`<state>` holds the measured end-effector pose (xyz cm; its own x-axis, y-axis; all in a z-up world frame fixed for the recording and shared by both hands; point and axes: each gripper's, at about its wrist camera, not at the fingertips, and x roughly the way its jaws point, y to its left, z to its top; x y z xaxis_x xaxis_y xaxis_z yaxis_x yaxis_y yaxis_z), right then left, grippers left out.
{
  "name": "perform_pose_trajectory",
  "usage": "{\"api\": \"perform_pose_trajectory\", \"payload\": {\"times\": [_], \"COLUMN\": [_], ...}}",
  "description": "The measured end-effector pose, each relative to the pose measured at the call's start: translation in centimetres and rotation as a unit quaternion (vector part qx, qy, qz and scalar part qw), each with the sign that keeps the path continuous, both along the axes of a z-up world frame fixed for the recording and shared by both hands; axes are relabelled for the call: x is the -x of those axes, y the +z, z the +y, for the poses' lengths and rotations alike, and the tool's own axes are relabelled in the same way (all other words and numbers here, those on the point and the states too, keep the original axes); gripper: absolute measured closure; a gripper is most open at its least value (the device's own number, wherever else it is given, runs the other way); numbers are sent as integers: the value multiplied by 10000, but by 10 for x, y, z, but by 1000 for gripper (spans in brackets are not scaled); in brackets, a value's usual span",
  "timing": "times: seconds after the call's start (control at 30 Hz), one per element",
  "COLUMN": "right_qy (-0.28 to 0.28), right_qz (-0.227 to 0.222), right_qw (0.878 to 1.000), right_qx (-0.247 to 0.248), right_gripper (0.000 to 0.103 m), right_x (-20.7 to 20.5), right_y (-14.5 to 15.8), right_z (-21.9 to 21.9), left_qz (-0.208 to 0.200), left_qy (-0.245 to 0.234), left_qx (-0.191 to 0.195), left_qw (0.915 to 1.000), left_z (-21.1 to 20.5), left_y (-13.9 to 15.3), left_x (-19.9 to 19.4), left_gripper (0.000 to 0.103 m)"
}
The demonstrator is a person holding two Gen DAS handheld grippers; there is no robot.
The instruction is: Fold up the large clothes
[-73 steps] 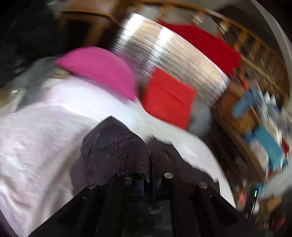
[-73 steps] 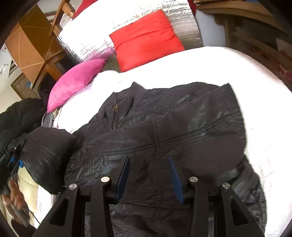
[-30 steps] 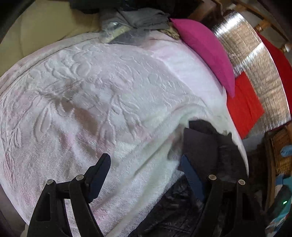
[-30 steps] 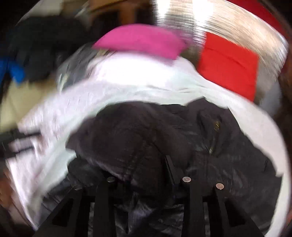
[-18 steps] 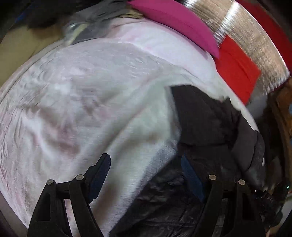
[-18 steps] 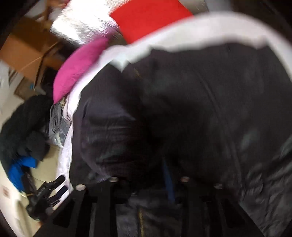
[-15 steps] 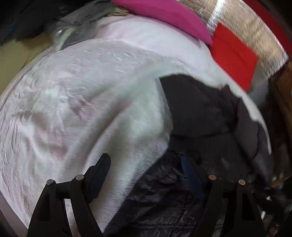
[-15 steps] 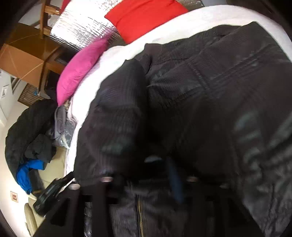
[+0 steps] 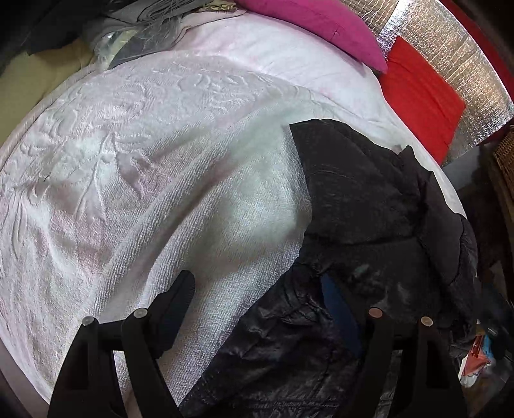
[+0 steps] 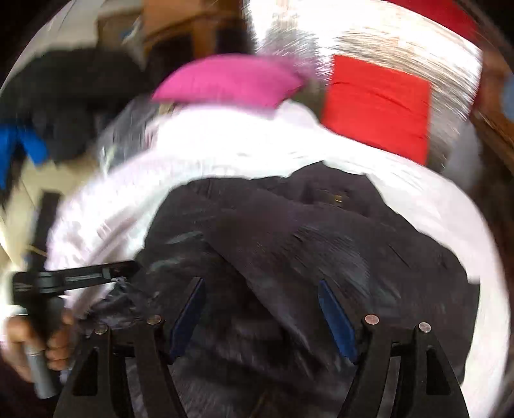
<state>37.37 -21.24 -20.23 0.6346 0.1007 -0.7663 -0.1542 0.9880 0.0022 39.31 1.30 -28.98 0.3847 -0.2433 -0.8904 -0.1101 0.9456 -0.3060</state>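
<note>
- Black jacket (image 9: pixel 369 205): lying crumpled on the white bedspread (image 9: pixel 135 154), toward the bed's right edge, one part folded over the body.
- Left gripper (image 9: pixel 257 289): jaws spread, empty, straddling the jacket's edge.
- Right gripper (image 10: pixel 260 299): jaws just opened, released, above the jacket; view blurred.
- Pink pillow (image 9: pixel 314 22), red pillow (image 9: pixel 420 93): at the head.

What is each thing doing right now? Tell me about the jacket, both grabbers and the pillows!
black jacket: partly folded, sleeve laid across its body, lying on the bed.
left hand-held gripper: open, holding nothing, over the jacket's edge.
right hand-held gripper: jaws just opened, open, jacket below but not pinched.
pink pillow: lying at the bed's head.
red pillow: leaning on the silver headboard.
white blanket: spread out, rumpled.
</note>
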Motion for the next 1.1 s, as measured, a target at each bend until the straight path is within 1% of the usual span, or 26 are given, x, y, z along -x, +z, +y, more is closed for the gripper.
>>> {"api": "perform_pose_trajectory", "payload": {"times": [0.07,0.13,0.17,0.27,0.3,0.33,0.37,0.4,0.43,0.5,0.6,0.67,0.73,0.8,0.83,0.9,0.97,1.03,1.07,1.1], "right_qy": [116,63,25,-92,-188,-286,-489,-610,-674,-893,-1188,-1424,-1611,-1855,-1925,-2075,-2268,-2441,-2506,-2591], "right_qz": [260,484,542,502,514,503,462,467,444,308,38,-120,-234,-359,-393,-414,-323,-102,40,159], "right_qw": [9995,9982,9972,9949,9947,9950,9945,9948,9958,9953,9873,9756,9624,9420,9342,9159,9074,8972,8892,8755], "right_qx": [145,361,512,870,876,818,803,672,439,-199,-1057,-1667,-2174,-2775,-2979,-3411,-3523,-3680,-3829,-4076], "right_gripper": [27,27,27,28,32,42,63,66,68,74,74,74,74,74,74,74,73,72,72,70], "right_x": [-22,-38,-45,-55,-56,-60,-62,-63,-63,-55,-36,-12,8,34,46,71,88,98,101,104], "right_y": [-15,-33,-41,-54,-56,-59,-59,-58,-56,-43,-22,-9,-3,-6,-8,-22,-39,-58,-68,-79], "right_z": [9,11,13,16,14,11,6,-1,-7,-30,-68,-104,-138,-179,-191,-222,-239,-250,-256,-262], "left_qz": [39,47,35,26,28,29,30,34,29,13,-6,-30,-61,-95,-116,-168,-256,-350,-412,-457], "left_qy": [2,-21,-32,-62,-60,-52,-41,-40,-43,-52,-36,-22,-7,7,13,29,50,31,19,12], "left_qx": [60,55,22,-66,-78,-90,-88,-88,-99,-126,-156,-204,-256,-307,-336,-402,-431,-485,-501,-489], "left_qw": [10000,10000,10000,10000,9999,9999,9999,9999,9999,9999,9999,9998,9997,9995,9994,9990,9987,9982,9979,9978], "left_z": [4,8,8,6,6,3,3,3,2,-1,-4,-7,-10,-13,-14,-16,-17,-19,-21,-22], "left_y": [0,1,1,1,0,1,1,1,2,1,2,3,3,5,6,9,12,16,17,19], "left_x": [0,-1,-1,-6,-10,-10,-10,-11,-11,-10,-10,-8,-5,-4,-3,-1,0,2,3,4], "left_gripper": [22,22,22,22,22,22,22,22,22,22,22,22,22,22,22,22,23,23,23,23]}}
